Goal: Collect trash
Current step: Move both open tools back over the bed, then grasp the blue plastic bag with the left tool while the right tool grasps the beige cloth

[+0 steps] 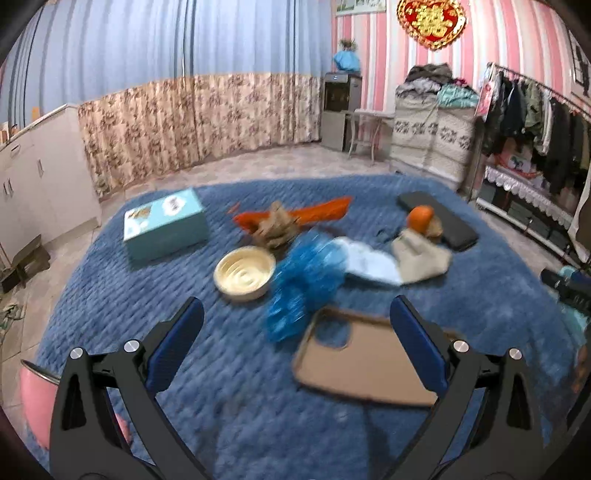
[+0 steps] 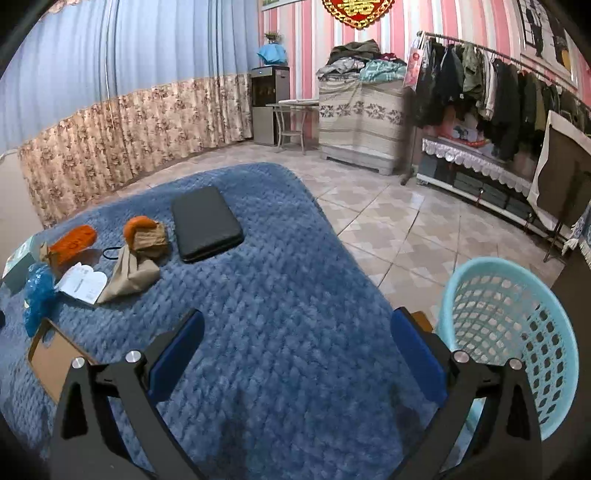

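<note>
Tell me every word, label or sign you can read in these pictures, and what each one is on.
"囍" (double happiness), gold on the red wall ornament.
Teal box: printed lid pictures and writing, too blurred to read.
White paper: small print, too small to read.
Orange wrapper: faint markings, unreadable.
Framed picture high on the wall: no legible text.
Nothing else carries readable writing.

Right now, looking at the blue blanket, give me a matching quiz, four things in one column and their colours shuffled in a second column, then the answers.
Things:
1. Laundry basket
2. Bowl
3. Phone case
4. Crumpled plastic bag

Colours:
A. tan
B. bright blue
C. pale turquoise
D. cream

Pairs: 1-C, 2-D, 3-A, 4-B
</note>
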`<state>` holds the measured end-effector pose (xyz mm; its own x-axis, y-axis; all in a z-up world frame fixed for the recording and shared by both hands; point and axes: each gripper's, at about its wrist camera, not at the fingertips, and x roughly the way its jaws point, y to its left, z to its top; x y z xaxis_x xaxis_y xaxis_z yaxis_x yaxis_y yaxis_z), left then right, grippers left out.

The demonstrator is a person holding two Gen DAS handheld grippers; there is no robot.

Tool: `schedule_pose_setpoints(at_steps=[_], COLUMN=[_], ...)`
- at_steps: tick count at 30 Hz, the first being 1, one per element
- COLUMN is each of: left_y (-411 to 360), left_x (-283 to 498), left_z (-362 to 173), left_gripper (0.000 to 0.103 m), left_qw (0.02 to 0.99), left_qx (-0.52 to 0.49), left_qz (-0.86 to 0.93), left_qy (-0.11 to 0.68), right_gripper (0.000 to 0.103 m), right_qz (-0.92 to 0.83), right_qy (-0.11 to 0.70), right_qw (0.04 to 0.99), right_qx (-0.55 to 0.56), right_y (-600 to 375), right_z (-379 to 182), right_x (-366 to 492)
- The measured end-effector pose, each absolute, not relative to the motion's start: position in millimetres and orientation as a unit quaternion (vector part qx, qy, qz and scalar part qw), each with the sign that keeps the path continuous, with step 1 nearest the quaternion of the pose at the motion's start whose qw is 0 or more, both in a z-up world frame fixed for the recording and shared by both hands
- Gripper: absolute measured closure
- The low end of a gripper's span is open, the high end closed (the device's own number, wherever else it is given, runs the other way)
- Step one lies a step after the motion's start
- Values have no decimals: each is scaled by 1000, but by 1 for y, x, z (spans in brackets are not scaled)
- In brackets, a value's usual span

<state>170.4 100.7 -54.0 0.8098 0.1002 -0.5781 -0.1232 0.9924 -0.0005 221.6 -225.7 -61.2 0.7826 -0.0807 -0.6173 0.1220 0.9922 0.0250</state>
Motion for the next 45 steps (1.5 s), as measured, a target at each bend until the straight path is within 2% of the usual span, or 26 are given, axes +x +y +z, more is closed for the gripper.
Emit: schedule_pose_setpoints(at_steps=[5, 15, 18, 21, 23, 24, 25, 26, 28, 30, 32, 36, 39, 41, 43, 44, 45], left_y=[113, 103, 105, 107, 104, 102, 103, 103, 110, 119, 129, 147, 157, 161, 163, 161, 162], left_x=[176, 210, 228, 238, 244, 246, 245, 244, 237, 229, 221, 212, 212, 214, 215, 215, 214], left_z=[-67, -66, -72, -75, -78, -80, -81, -80, -74, -67, -61, -54, -53, -55, -56, -56, -57], left_gripper=[6, 6, 8, 29, 56, 62, 72, 77, 79, 80, 80, 80, 80, 80, 80, 80, 80], left_qw=[943, 952, 947, 946, 942, 940, 940, 940, 943, 945, 947, 949, 949, 946, 944, 944, 945], left_qx=[-9, -1, -14, -22, -17, -14, -13, -11, -18, -33, -40, -55, -62, -77, -87, -87, -85], left_qz=[64, 44, 36, 22, 8, 3, 0, -2, -7, -9, -3, 20, 35, 36, 32, 32, 33], left_qy=[326, 304, 319, 324, 335, 340, 342, 341, 332, 326, 319, 310, 308, 313, 316, 316, 315], right_gripper=[4, 4, 4, 5, 5, 5, 5, 5, 6, 9, 18, 24, 35, 51, 58, 72, 77], right_qz=[-46, -42, -35, -17, -7, -1, 6, 16, 28, 44, 59, 79, 93, 97, 102, 107, 113], right_qy=[336, 335, 335, 336, 333, 334, 337, 341, 344, 345, 348, 359, 380, 398, 405, 400, 398], right_qw=[941, 941, 941, 942, 943, 942, 941, 940, 938, 937, 935, 929, 919, 911, 908, 909, 910], right_qx=[21, -3, -16, -15, -17, -18, -20, -23, -26, -23, -30, -45, -47, -48, -45, -42, -37], right_y=[-223, -215, -209, -200, -189, -183, -177, -167, -153, -138, -122, -97, -83, -78, -77, -79, -80], right_z=[-65, -70, -70, -69, -69, -69, -70, -72, -74, -74, -73, -76, -84, -94, -100, -98, -96], right_x=[221, 219, 221, 228, 233, 238, 242, 246, 254, 263, 273, 291, 303, 309, 313, 311, 309])
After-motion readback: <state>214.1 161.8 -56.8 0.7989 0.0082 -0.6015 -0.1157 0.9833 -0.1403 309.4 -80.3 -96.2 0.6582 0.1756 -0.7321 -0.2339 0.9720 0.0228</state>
